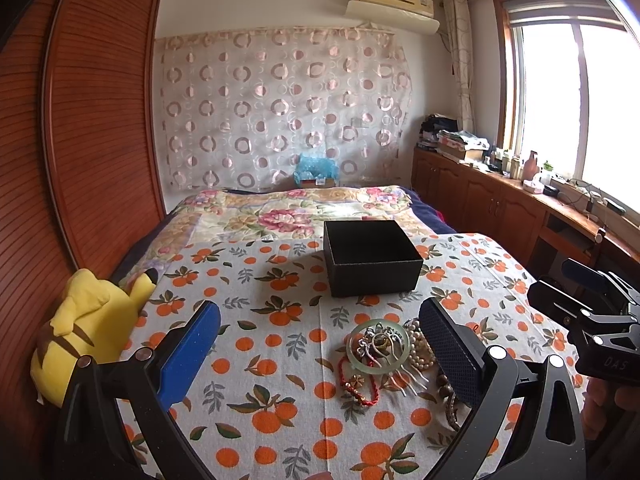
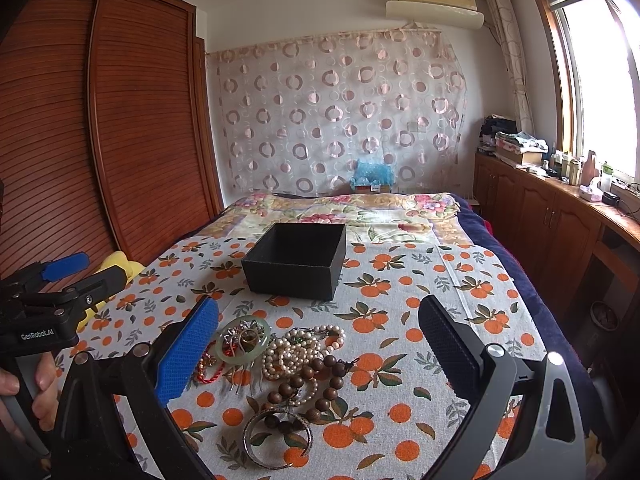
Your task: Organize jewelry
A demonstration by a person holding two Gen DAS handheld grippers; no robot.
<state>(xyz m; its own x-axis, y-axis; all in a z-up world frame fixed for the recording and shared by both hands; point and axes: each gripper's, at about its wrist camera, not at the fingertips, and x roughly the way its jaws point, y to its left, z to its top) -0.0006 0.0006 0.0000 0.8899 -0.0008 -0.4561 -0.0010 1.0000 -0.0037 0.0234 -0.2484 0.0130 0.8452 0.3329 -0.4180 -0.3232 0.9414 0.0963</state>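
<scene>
Both claws, left [image 1: 320,354] and right [image 2: 318,346], wide open and empty, above jewelry [image 2: 280,364] lying just before the box [image 2: 296,260].

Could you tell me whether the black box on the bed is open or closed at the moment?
Open: the black box has no lid on it, and its dark inside walls show in both views. Its floor is hidden.

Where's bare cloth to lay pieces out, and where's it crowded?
Free: cloth right of the black box, and between the box and jewelry pile. Also left of the pile toward the yellow plush. Crowded: the pile itself.
</scene>
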